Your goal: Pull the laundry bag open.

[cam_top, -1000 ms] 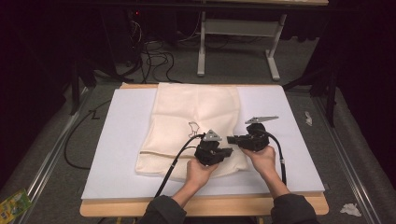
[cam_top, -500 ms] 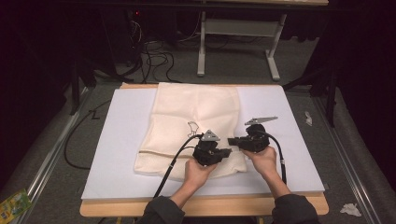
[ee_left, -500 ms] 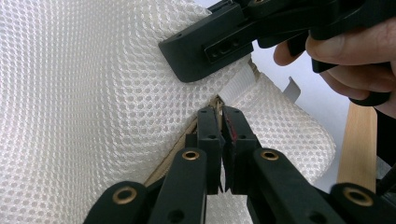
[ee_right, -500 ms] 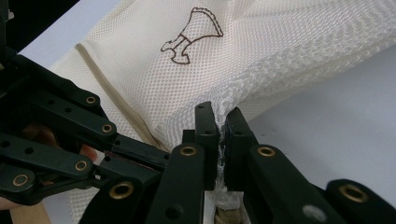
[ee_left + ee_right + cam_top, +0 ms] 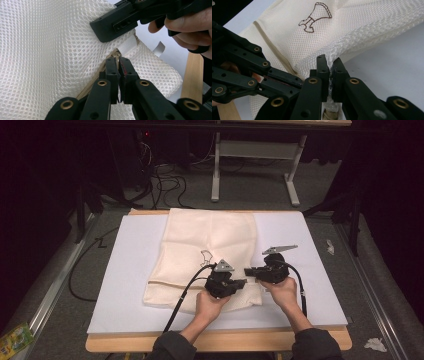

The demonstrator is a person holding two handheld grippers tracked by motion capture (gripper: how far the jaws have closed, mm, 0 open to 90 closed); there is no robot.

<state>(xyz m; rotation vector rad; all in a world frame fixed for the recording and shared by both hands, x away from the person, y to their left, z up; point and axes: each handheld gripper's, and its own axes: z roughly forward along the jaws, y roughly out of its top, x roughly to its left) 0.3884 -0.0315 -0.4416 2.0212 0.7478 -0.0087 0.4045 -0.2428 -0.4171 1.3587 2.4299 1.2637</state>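
On the white mat (image 5: pixel 130 270) covering the wooden table (image 5: pixel 215 342) lies a cream mesh laundry bag (image 5: pixel 200 250), spread flat with a small brown emblem (image 5: pixel 205 255) near its middle. At the bag's near right corner the left gripper (image 5: pixel 118 65) is clenched on the zipper pull (image 5: pixel 116 55) at the end of the tan zipper (image 5: pixel 274 53). Just beside it, the right gripper (image 5: pixel 330 65) pinches the mesh edge, jaws clamped together on the fabric.
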